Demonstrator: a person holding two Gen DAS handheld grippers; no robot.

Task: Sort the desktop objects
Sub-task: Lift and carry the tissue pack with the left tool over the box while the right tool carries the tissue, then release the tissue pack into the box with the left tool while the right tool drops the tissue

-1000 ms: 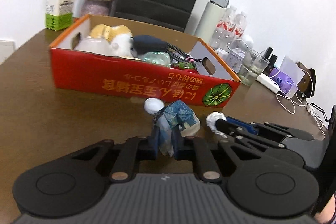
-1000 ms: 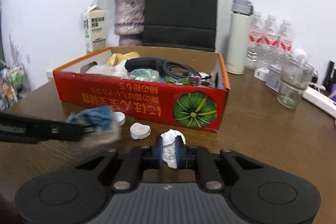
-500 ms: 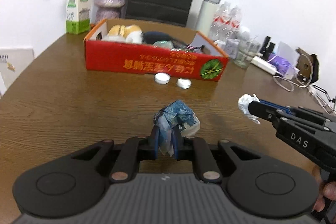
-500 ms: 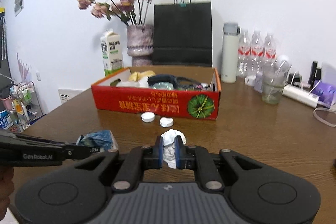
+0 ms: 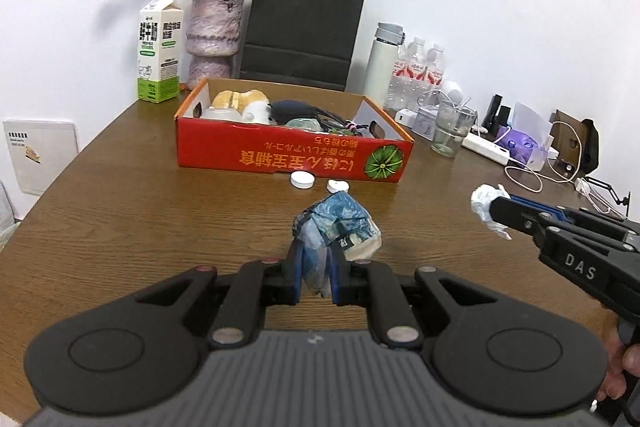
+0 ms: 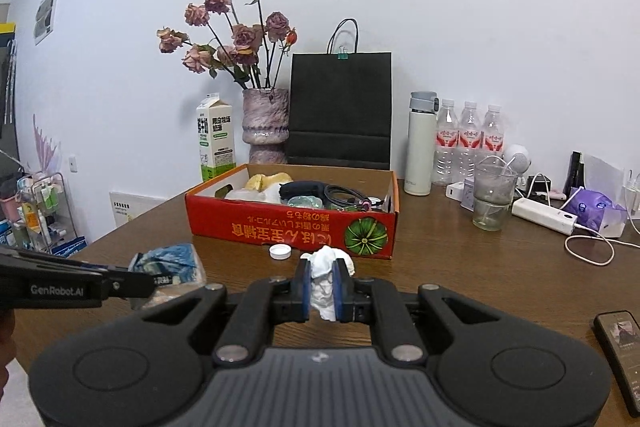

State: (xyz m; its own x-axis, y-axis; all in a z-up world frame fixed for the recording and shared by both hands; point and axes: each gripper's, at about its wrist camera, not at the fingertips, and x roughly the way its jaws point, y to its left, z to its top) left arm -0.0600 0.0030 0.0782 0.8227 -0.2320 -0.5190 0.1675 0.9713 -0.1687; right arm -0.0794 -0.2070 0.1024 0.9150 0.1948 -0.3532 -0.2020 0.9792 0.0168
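Note:
My left gripper [image 5: 316,269] is shut on a crumpled blue and white wrapper [image 5: 336,223], held above the brown table. The wrapper also shows in the right wrist view [image 6: 172,261]. My right gripper [image 6: 322,285] is shut on a crumpled white tissue [image 6: 325,279], which also shows at the right of the left wrist view [image 5: 486,205]. The red cardboard box [image 5: 280,157] stands further back, holding plush toys, cables and other items. Two white caps [image 5: 302,179] lie on the table in front of the box.
Behind the box stand a milk carton [image 5: 160,49], a vase of dried roses [image 5: 214,39], a black paper bag [image 5: 304,31], a white flask [image 5: 382,61] and water bottles. A glass [image 6: 490,201], power strip and cables sit right. A phone [image 6: 622,351] lies near right.
Both grippers have pulled back and up from the box, each still holding its item. The box and caps now appear farther away.

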